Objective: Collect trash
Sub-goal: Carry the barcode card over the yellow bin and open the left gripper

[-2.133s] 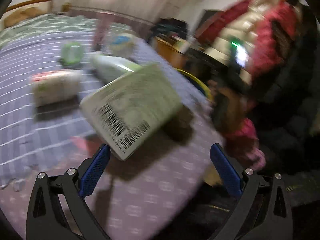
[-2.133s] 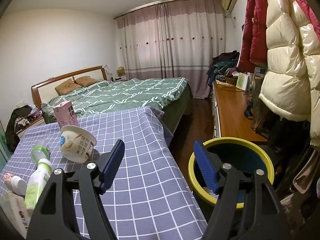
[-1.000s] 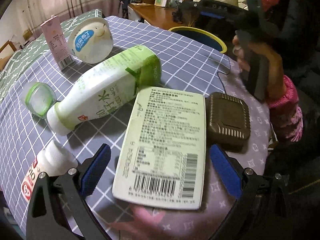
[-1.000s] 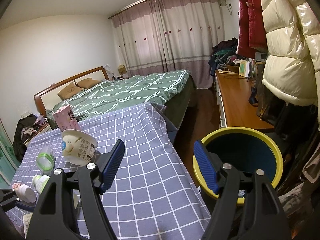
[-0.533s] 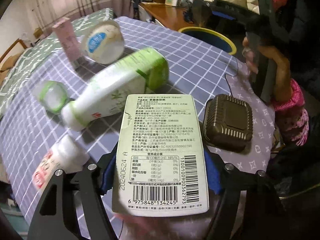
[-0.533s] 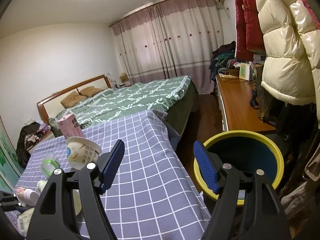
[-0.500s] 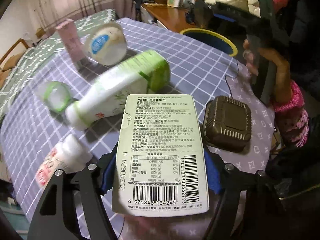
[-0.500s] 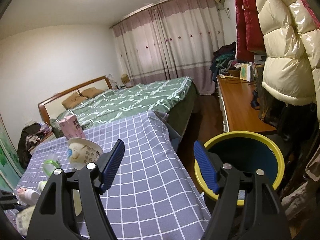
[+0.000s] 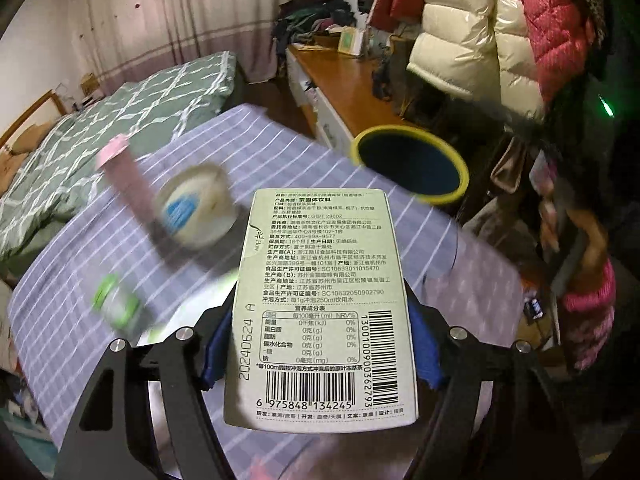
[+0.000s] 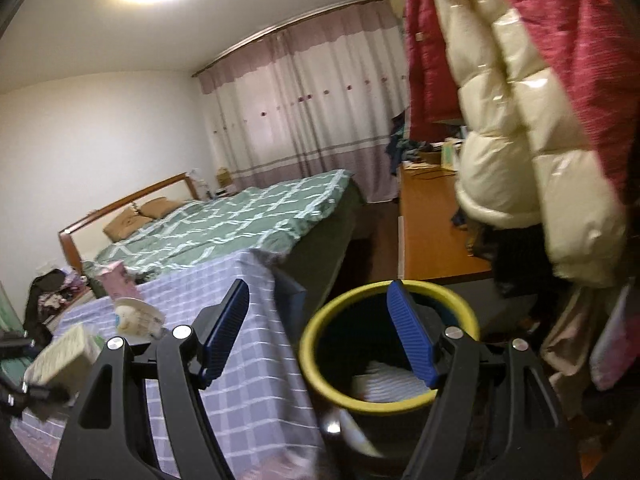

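On the checked tablecloth a small green-capped bottle, a pink carton and a white tub lie blurred, back from the cloth's near edge. The left gripper clamps the pale green box by its sides, lifted clear above the cloth. Past the table's right edge stands the yellow-rimmed bin, its mouth unobstructed. The right gripper is spread and empty.

Green bed; hanging coats
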The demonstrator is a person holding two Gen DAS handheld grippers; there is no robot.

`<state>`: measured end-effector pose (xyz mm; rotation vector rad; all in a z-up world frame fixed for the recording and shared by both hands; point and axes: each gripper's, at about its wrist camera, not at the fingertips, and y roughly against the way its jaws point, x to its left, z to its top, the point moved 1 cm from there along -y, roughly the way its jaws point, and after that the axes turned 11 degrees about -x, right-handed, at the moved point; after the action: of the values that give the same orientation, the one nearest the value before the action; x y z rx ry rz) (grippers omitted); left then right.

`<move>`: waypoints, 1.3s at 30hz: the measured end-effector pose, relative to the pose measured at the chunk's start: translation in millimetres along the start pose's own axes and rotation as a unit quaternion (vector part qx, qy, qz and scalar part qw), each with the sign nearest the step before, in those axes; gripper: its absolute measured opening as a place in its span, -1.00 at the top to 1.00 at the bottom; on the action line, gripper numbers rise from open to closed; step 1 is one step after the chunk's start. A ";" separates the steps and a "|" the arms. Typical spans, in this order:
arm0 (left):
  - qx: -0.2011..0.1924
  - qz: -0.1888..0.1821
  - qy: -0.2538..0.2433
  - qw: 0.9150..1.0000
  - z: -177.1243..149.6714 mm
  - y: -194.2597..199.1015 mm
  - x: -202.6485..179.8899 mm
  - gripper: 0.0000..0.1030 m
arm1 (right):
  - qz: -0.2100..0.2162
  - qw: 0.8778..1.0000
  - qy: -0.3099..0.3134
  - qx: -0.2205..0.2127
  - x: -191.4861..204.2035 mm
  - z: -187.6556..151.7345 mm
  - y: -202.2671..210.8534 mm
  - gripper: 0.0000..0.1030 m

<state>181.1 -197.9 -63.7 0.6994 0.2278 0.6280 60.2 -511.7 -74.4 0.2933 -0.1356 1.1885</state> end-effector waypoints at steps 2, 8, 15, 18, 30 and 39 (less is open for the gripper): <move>0.001 -0.011 -0.005 1.000 23.4 -25.2 -12.1 -0.39 | -0.015 1.000 0.007 0.001 -11.4 -1.1 4.1 -0.32; 0.021 -0.053 -0.014 0.998 77.4 -105.9 -56.0 -0.39 | -0.061 0.998 0.000 0.007 -52.9 -11.3 11.1 -0.32; 0.057 -0.079 -0.020 0.995 121.7 -205.2 -106.9 -0.39 | -0.095 0.995 -0.015 -0.003 -84.3 -11.1 27.0 -0.32; 0.069 -0.075 -0.015 0.995 132.5 -237.4 -121.3 -0.40 | -0.107 0.994 -0.021 -0.006 -96.4 -9.1 30.6 -0.32; -0.026 -0.046 0.059 0.997 151.9 -190.9 -86.4 -0.80 | -0.095 0.995 -0.026 0.022 -93.8 -19.4 19.7 -0.32; -0.165 0.023 0.162 0.973 80.9 -36.5 10.2 -0.90 | -0.039 0.998 0.008 0.048 -35.3 -29.6 7.5 -0.32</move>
<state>238.1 -256.1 -27.1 0.2789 0.3993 0.8025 38.7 -531.9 -110.6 0.3697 -0.0534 1.1217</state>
